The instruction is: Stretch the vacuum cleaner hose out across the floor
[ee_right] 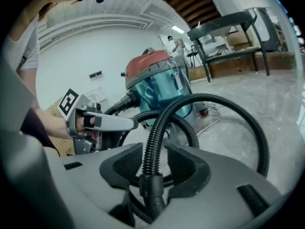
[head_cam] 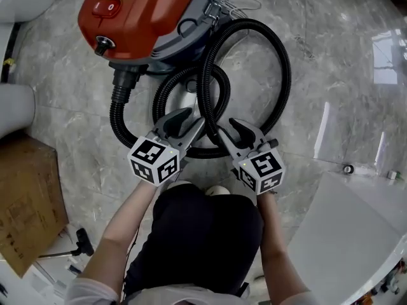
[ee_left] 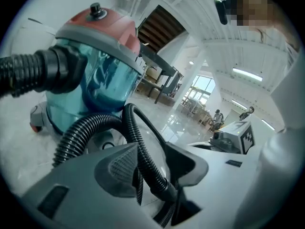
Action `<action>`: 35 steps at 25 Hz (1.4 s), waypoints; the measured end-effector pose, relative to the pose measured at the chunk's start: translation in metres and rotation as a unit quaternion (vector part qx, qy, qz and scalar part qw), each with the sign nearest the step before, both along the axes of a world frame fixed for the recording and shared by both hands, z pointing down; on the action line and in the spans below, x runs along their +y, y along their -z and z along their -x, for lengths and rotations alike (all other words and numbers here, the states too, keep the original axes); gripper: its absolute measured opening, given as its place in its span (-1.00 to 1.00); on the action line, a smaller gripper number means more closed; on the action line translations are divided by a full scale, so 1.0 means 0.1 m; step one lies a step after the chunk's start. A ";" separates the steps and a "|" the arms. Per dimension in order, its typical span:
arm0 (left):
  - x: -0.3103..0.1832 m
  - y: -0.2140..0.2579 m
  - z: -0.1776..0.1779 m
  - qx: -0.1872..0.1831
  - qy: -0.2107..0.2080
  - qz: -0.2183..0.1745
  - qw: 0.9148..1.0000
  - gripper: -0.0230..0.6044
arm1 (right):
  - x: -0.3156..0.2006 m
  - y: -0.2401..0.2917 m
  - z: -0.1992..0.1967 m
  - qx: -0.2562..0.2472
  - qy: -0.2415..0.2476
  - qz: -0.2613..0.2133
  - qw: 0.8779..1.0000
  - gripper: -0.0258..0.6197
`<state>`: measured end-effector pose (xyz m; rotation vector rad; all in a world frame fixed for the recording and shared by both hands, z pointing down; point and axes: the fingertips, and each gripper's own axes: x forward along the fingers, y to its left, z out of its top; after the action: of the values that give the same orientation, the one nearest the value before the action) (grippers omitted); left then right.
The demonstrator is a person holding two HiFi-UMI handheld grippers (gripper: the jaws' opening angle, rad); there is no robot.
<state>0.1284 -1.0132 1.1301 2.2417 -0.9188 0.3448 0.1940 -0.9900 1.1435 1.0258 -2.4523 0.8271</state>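
The hose (head_cam: 280,62) lies coiled on the floor (head_cam: 337,49) by the vacuum cleaner (head_cam: 146,11); the left tool (ee_left: 155,163) and right tool (ee_right: 153,163) each stand part-open astride it, unclamped. Close squarely on the ribs, then draw low so the loops unroll without kinking.

We see a black table (ee_left: 159,70) standing on a glossy grey marble floor (ee_left: 176,123). Above the table runs a dark slatted ceiling (ee_left: 159,25). Beyond the table we see bright windows (ee_left: 200,87), and up right of it strip lights (ee_left: 248,74).
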 end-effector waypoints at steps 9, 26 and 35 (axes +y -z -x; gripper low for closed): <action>-0.09 -0.28 -0.21 0.042 -0.045 0.030 0.998 0.19 | -0.03 -0.52 0.36 -0.005 0.089 0.048 0.995 -0.18; -0.16 -0.31 -0.40 0.086 -0.088 0.037 0.992 0.19 | 0.20 -0.42 0.71 -0.061 0.169 -0.004 0.984 -0.30; -0.26 0.36 -0.76 0.105 -0.127 -0.024 0.986 -0.13 | 0.11 0.14 0.48 -0.050 0.177 -0.041 0.982 -0.30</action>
<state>0.2047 -1.0396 1.0941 2.3912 -0.5372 0.1955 0.1459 -0.9790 1.1291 0.5569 -2.6624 0.6779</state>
